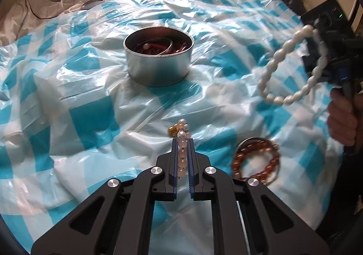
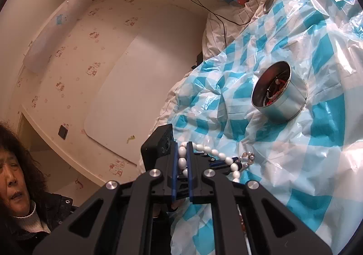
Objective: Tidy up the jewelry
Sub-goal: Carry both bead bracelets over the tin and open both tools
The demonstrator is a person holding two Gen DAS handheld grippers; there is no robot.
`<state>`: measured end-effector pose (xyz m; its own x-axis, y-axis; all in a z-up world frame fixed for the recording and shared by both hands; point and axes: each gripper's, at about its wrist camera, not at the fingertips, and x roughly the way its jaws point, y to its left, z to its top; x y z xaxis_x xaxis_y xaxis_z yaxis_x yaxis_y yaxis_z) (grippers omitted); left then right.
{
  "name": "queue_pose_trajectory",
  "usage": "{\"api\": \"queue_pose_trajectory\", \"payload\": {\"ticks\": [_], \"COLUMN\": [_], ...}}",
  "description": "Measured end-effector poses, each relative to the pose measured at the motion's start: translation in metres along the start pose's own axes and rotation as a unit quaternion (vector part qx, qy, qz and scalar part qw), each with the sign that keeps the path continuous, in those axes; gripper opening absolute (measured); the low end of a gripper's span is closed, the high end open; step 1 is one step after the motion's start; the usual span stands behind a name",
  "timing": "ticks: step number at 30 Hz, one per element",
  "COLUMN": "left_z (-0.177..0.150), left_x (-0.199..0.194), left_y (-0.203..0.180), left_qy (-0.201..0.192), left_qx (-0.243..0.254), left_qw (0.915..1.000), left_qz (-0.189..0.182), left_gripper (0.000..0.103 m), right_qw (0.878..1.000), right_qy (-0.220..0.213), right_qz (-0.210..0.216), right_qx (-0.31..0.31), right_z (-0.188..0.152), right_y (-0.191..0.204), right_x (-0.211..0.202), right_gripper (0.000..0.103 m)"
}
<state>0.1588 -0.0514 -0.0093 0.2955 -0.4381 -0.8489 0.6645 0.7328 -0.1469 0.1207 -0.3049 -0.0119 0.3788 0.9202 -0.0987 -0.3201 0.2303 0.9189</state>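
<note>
Left gripper (image 1: 182, 141): clamped on pale bead bracelet (image 1: 182, 139)
Right gripper (image 2: 183, 145): clamped on white bead strand (image 1: 292, 66)
Tin (image 1: 158, 55): holds red pieces, perhaps beads; blurred

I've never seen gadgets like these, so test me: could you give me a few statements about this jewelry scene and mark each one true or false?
1. The left hand-held gripper is clamped on a strand of pale pearl-like beads. True.
2. The right hand-held gripper is empty. False: it holds a loop of white oval beads.
3. The round silver metal tin already has jewelry inside. True.
4. The amber-brown bead bracelet lies in the tin. False: it rests on the blue-and-white checked plastic sheet.
5. The tin has its lid on. False: it is open.
</note>
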Motion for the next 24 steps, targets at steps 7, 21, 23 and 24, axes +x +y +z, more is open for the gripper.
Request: {"api": "queue_pose_trajectory", "payload": {"ticks": [7,21,23,24], "left_z": [0.014,0.090,0.099,0.103], "left_x": [-0.042,-0.051,-0.043,-0.039], "left_y": [0.003,0.022,0.025,0.026], "left_qy": [-0.089,-0.172,-0.174,-0.176], "left_qx": [-0.027,-0.069,-0.074,-0.076], "left_qw": [0.9948,0.9807,0.9800,0.9795], "left_qz": [-0.041,-0.061,-0.062,-0.063], "left_gripper": [0.007,0.007,0.007,0.007], "right_qw": [1.000,0.998,0.998,0.998], "right_qy": [-0.014,-0.058,-0.061,-0.062], "right_qz": [0.015,0.014,0.006,0.001], "right_qx": [0.001,-0.011,-0.014,-0.015], "right_z": [0.009,0.067,0.077,0.081], "right_y": [0.002,0.001,-0.002,-0.004], "right_x": [-0.001,0.001,0.006,0.008], "right_gripper": [0.008,0.008,0.008,0.008]}}
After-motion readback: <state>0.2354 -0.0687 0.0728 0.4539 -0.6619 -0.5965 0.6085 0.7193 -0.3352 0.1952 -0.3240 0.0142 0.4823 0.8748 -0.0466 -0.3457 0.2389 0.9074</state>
